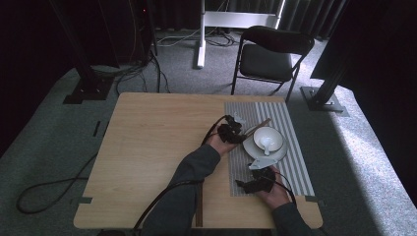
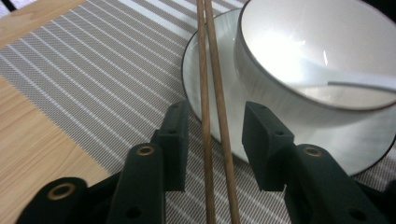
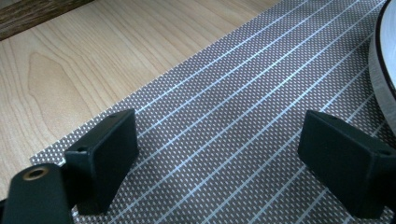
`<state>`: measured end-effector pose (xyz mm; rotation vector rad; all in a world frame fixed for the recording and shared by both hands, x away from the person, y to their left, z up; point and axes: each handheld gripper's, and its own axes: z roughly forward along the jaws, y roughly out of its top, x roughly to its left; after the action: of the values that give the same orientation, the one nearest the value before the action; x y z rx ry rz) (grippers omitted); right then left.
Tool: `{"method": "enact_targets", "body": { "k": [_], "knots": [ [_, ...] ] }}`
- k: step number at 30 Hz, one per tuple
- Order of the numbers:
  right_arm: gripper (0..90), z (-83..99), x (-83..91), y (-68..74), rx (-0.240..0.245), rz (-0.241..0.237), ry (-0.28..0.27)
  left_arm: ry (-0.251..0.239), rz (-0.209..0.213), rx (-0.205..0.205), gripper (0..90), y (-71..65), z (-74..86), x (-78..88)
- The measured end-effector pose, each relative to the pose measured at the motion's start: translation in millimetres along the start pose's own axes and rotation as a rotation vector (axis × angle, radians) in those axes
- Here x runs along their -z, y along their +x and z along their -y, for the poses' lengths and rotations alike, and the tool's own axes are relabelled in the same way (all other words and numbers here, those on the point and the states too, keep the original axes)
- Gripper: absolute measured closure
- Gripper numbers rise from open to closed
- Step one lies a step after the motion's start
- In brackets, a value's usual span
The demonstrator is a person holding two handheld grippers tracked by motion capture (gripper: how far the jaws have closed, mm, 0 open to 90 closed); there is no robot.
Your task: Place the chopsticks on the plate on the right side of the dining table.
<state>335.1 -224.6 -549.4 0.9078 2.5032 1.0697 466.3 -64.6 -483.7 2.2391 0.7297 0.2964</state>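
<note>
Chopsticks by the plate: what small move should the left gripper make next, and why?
Probably draw the left gripper straight back off the chopsticks. Its jaws stand open with a gap on each side of the pair, which seems to lie on the striped mat beside the plate. Backing away without swinging sideways should leave them lying as they are.

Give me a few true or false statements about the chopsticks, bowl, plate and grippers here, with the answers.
1. The chopsticks lie between the left gripper's jaws without being pinched. True.
2. The bowl sits on a plate. True.
3. The bowl is empty. False: a white spoon lies in it.
4. The right gripper is shut on the plate. False: its jaws stand open over the striped mat, nothing between them.
5. The mat covers the whole table. False: it covers a strip at the right.
</note>
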Motion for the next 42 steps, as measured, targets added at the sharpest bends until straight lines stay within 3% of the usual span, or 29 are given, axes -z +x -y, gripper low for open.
{"method": "enact_targets", "body": {
  "k": [11, 17, 22, 29, 36, 42],
  "knots": [
    [11.1, 0.0, 0.1, 0.0, 0.000, 0.000, 0.001, 0.011, -0.034, -0.022, 56.1, -11.2, 17.0, 6.9],
    [11.1, 0.0, 0.0, 0.1, -0.002, 0.000, -0.001, 0.022, -0.037, 0.000, 55.7, -15.0, 27.8, 6.5],
    [11.1, 0.0, 0.0, 0.0, 0.000, 0.001, 0.000, 0.039, -0.049, -0.021, 55.9, -20.3, 35.7, 4.6],
    [11.1, 0.0, 0.1, 0.0, -0.001, 0.000, 0.001, 0.032, -0.073, -0.016, 62.5, -22.2, 42.7, 6.3],
    [11.1, 0.0, 0.1, 0.1, -0.001, 0.000, 0.001, 0.032, -0.104, -0.044, 72.5, -24.2, 46.3, 5.8],
    [11.1, 0.0, 0.1, 0.0, -0.001, 0.000, 0.001, 0.038, -0.102, -0.065, 78.5, -23.0, 45.6, 4.0]
  ]
}}
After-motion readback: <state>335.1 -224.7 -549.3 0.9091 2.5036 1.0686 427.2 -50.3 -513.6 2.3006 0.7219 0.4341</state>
